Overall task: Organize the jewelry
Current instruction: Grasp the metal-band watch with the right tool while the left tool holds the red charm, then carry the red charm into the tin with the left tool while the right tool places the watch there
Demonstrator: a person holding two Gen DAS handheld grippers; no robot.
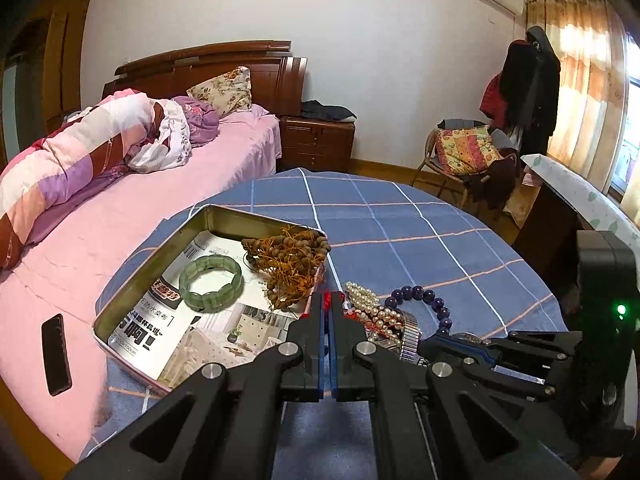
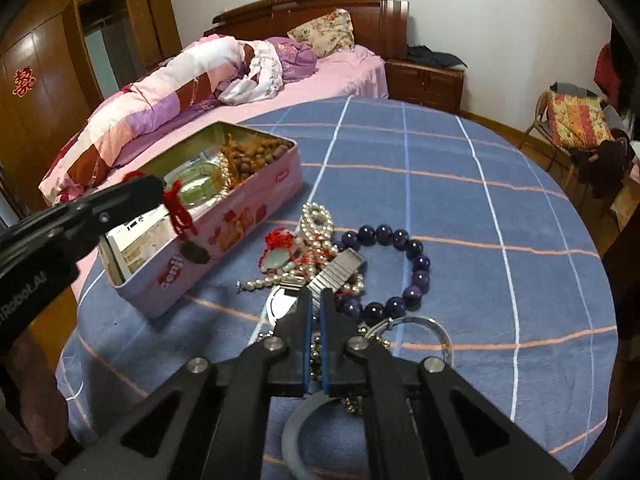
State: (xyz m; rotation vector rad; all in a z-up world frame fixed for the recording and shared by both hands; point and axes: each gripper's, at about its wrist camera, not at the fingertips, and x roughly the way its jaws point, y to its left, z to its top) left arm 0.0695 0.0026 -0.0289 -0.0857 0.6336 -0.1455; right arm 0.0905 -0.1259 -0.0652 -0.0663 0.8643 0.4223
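An open pink tin [image 1: 120, 304] [image 2: 256, 200] on the blue checked tablecloth holds a green jade bracelet [image 1: 211, 282] and a bunch of brown wooden beads [image 1: 289, 264]. My left gripper [image 1: 329, 296] [image 2: 160, 190] is shut on a red-cord pendant [image 2: 180, 216] and holds it above the tin's near corner. Right of the tin lies a pile: pearls [image 2: 316, 222], a purple bead bracelet [image 2: 400, 268], a metal watch band [image 2: 340, 270], a jade pendant on red cord [image 2: 280, 258]. My right gripper [image 2: 316, 296] is shut and empty above the pile's near edge.
A thin bangle [image 2: 424, 326] and a pale bangle [image 2: 296, 432] lie near my right gripper. A bed [image 1: 120, 208] with a black phone [image 1: 56, 354] is left of the table. A chair [image 1: 464, 152] stands behind on the right.
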